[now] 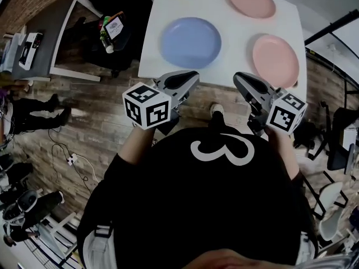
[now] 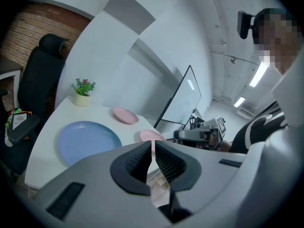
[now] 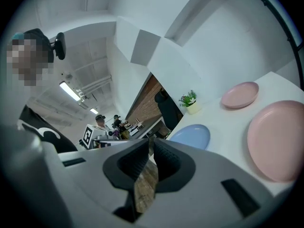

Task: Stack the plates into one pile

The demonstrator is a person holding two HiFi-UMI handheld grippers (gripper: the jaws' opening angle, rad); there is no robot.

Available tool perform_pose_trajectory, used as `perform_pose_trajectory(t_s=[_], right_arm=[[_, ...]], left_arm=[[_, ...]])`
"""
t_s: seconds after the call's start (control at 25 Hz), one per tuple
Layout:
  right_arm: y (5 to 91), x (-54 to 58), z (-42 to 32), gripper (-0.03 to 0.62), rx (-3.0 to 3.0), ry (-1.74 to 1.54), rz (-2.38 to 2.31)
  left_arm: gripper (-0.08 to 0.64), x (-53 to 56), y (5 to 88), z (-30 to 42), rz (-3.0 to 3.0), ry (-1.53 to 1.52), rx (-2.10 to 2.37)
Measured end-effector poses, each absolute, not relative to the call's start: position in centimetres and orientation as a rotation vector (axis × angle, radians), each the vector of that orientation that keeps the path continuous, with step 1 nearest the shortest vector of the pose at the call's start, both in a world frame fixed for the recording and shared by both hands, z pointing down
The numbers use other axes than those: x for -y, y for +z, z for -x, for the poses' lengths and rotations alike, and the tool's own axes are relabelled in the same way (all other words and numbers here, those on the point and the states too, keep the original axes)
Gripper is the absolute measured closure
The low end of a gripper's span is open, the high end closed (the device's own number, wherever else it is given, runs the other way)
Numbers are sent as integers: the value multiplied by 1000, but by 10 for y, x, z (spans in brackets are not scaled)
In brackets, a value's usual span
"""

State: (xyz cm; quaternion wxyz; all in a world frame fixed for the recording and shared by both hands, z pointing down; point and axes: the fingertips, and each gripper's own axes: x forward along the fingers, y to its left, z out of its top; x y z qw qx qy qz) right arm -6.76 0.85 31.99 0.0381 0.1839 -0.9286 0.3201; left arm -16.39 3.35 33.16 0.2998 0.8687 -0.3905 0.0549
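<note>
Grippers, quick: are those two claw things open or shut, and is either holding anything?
Left gripper: closed, holding nothing.
Right gripper: closed, holding nothing.

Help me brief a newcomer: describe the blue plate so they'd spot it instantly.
Start at the square white table before the person. Three round plates lie apart on it, and the round blue plate sits at its left. It alone is blue: the near pink plate and far pink plate lie to its right.

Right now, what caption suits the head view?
Left gripper and right gripper, shut and empty, at the white table's edge; blue plate, near pink plate, far pink plate unstacked.
</note>
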Motion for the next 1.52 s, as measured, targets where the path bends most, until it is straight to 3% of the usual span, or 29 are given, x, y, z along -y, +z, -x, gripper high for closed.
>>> perform_pose_trajectory(t_s=[0.84, 1.08, 1.52], right_arm=[[373, 131, 70, 563, 2718, 1117, -435], [391, 134, 78, 514, 2662, 1112, -384], [435, 148, 104, 511, 2530, 1239, -548]], left_arm=[[535, 74, 379, 225, -2084, 123, 1375], [459, 71, 394, 240, -2005, 128, 1399], [445, 73, 433, 305, -1793, 162, 1443]])
